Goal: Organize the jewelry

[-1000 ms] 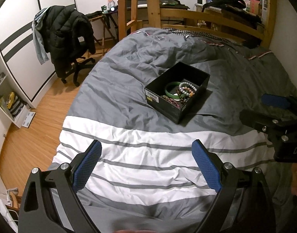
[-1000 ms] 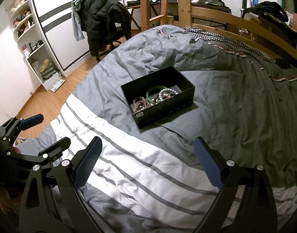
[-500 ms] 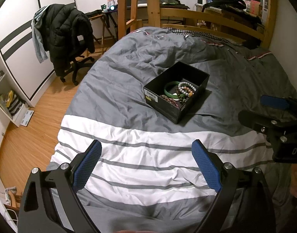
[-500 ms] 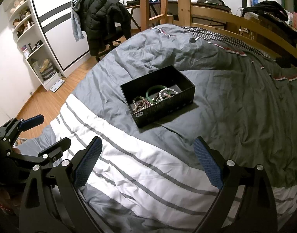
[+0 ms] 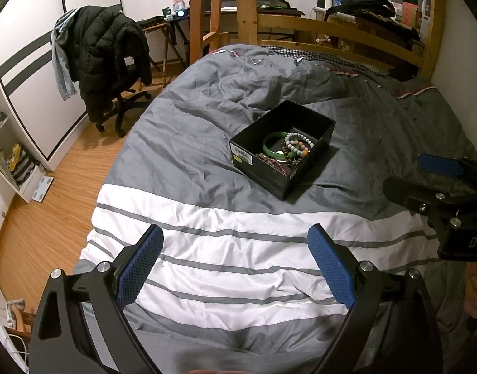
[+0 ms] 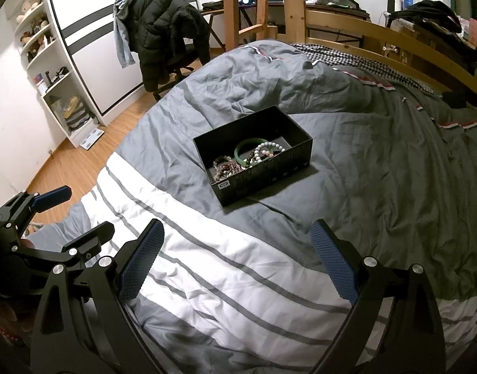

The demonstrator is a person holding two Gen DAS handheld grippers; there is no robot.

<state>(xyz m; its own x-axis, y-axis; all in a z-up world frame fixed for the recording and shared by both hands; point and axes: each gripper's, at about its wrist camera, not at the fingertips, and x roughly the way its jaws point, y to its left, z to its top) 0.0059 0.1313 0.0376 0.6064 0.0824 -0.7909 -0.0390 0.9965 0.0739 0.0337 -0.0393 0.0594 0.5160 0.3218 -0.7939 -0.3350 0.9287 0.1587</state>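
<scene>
Hand-held grippers (image 5: pixel 235 263) (image 6: pixel 237 261) wide apart, empty

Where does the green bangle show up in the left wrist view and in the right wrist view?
Left wrist: green bangle lies inside the black box, just right of centre, upper half.
Right wrist: green bangle in the same box, near centre, upper half.
Shared landmark: the pale beaded bracelet right beside it.
</scene>
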